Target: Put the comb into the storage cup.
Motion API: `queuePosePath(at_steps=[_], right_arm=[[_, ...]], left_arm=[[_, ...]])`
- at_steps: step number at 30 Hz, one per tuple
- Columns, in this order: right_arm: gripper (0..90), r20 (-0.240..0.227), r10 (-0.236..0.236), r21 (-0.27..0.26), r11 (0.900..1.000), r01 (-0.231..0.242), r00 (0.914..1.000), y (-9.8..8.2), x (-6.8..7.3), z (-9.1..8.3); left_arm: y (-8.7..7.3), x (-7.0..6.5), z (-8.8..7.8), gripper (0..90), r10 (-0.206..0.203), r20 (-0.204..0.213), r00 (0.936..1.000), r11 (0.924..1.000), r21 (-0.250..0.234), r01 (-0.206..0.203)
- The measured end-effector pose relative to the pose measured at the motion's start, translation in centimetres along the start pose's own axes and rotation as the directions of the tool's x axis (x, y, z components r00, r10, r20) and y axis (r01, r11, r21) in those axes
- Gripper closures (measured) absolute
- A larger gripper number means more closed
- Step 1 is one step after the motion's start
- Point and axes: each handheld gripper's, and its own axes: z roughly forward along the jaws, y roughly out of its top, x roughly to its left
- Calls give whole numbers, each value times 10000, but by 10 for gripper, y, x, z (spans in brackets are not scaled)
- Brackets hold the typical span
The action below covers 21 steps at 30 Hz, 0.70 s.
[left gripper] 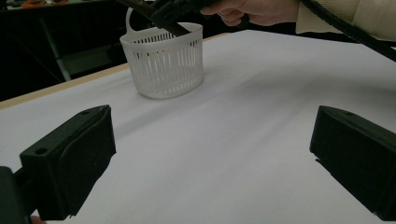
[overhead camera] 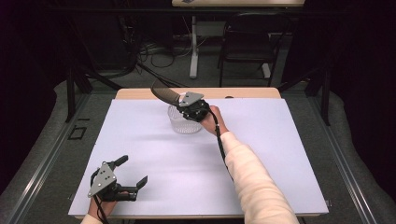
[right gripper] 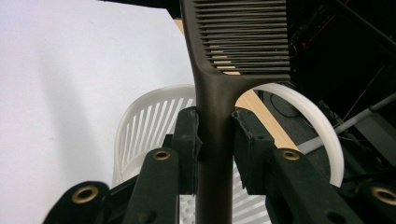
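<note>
A dark brown comb is clamped by its handle between the jaws of my right gripper, which is shut on it. In the high view that right gripper hovers over a small white slatted basket at the far middle of the table, with the comb sticking out up and to the left. The basket stands upright with its loop handle raised. My left gripper rests near the table's front left corner, open, with nothing between its jaws.
A white sheet covers the table, whose wooden edge shows at the back. Behind the table stand a dark folding chair and a white table leg among floor cables.
</note>
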Motion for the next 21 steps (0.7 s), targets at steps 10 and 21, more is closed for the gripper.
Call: queuePosePath(at_steps=[10, 21], right_arm=[[718, 12, 53, 300, 9995, -53, 10000, -2, 0, 2], [565, -57, 441, 475, 9979, -438, 9990, -2, -2, 2]], left_arm=[[0, 0, 0, 2, 9, -23, 10000, 10000, 4, -9], [0, 0, 0, 2, -7, -25, 10000, 10000, 0, 7]])
